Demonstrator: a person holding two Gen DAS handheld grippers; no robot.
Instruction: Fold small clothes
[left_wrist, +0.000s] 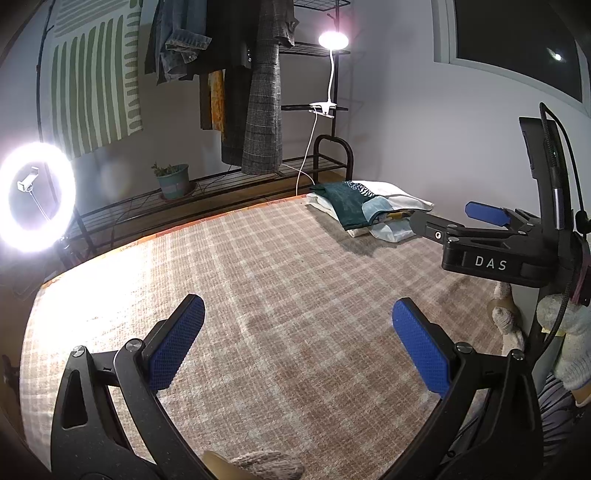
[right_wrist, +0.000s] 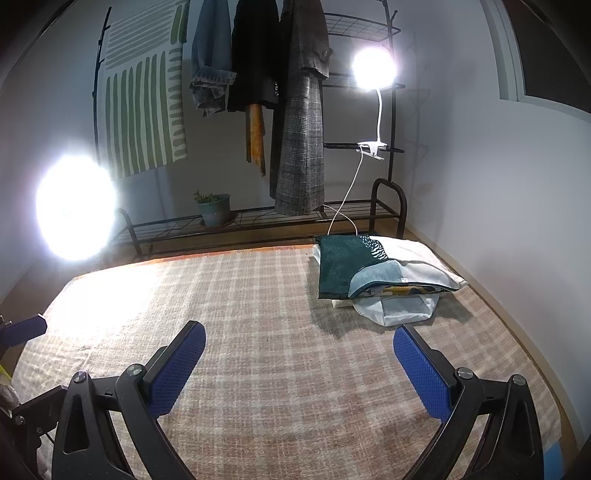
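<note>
Both grippers, left gripper (left_wrist: 298, 343) and right gripper (right_wrist: 299, 363), jaws spread, empty; folded pile (right_wrist: 373, 273) beyond right jaws; nothing left visibly unfolded.

A bed (right_wrist: 258, 314) fills the lower frame. At its far right corner a stack of folded clothes (right_wrist: 376, 273) lies on it. Behind the bed stands a clothes rack (right_wrist: 258, 218), a potted plant (right_wrist: 214, 208) on its low shelf, a ring light (left_wrist: 35, 197) at left.
</note>
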